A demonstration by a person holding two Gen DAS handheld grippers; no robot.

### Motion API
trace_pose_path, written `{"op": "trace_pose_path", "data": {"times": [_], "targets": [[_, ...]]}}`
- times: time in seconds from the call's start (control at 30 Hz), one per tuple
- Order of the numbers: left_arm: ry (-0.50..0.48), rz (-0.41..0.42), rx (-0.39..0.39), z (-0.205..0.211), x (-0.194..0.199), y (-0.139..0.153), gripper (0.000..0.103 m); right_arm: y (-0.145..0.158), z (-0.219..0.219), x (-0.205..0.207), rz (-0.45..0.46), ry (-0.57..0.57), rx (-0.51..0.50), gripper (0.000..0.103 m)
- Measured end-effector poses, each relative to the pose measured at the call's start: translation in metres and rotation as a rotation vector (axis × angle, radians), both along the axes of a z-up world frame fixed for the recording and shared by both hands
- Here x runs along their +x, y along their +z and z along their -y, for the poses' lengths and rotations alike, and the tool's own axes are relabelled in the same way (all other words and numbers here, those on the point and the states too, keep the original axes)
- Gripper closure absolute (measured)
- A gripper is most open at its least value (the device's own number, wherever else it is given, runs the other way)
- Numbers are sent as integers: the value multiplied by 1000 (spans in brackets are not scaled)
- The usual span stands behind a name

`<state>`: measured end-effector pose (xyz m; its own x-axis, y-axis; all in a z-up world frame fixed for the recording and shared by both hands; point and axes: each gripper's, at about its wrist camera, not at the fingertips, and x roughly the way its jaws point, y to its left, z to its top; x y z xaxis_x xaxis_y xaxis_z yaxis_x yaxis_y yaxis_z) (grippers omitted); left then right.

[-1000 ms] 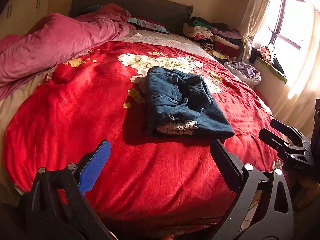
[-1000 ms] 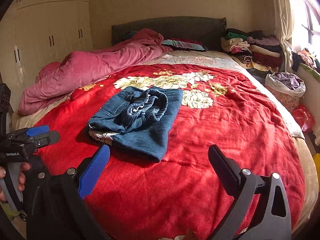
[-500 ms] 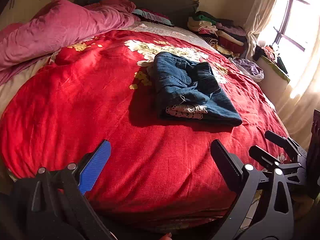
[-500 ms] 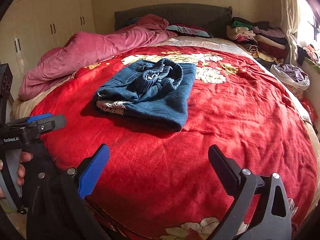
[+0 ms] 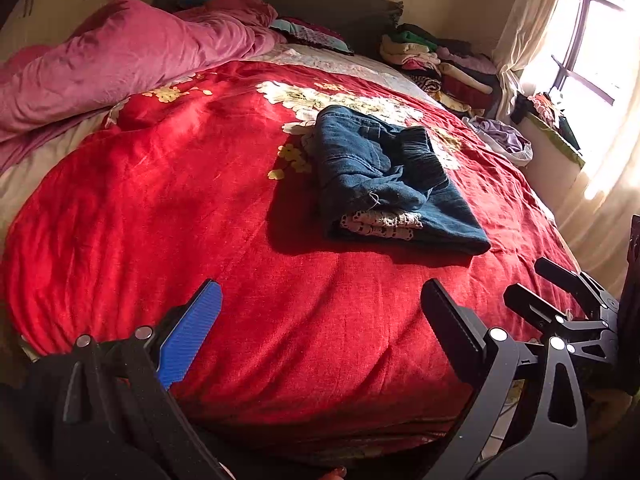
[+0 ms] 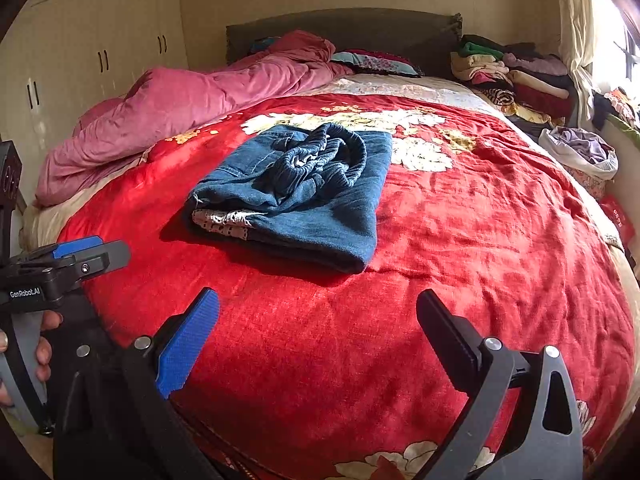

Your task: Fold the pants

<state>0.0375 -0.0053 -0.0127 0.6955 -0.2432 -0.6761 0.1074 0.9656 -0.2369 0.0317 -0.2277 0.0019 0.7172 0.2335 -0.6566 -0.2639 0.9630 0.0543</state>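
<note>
Blue denim pants [image 5: 384,184] lie folded in a compact bundle on the red flowered blanket [image 5: 168,216], waistband bunched on top and a white lace hem showing at the near edge. They also show in the right wrist view [image 6: 304,192]. My left gripper [image 5: 320,320] is open and empty, near the bed's front edge, well short of the pants. My right gripper [image 6: 316,328] is open and empty, also short of the pants. Each gripper shows at the side of the other's view: the right one [image 5: 560,304] and the left one [image 6: 80,256].
A pink duvet [image 5: 112,56] is heaped at the bed's far left. Stacked clothes [image 6: 516,76] sit at the far right by the headboard. A bag of laundry [image 6: 580,152] stands beside the bed, under a curtained window [image 5: 580,40]. Wardrobe doors [image 6: 80,60] line the left wall.
Both grippers have stayed open and empty, and the views have shifted slightly over the bed's front. The pants have not moved.
</note>
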Motion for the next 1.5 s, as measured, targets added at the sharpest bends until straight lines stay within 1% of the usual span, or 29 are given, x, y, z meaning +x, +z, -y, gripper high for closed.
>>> {"op": "trace_pose_path", "data": {"times": [1.5], "targets": [[12,5,12,-5,1,6,10,2,6,-2,1,-18,-6,5]]}}
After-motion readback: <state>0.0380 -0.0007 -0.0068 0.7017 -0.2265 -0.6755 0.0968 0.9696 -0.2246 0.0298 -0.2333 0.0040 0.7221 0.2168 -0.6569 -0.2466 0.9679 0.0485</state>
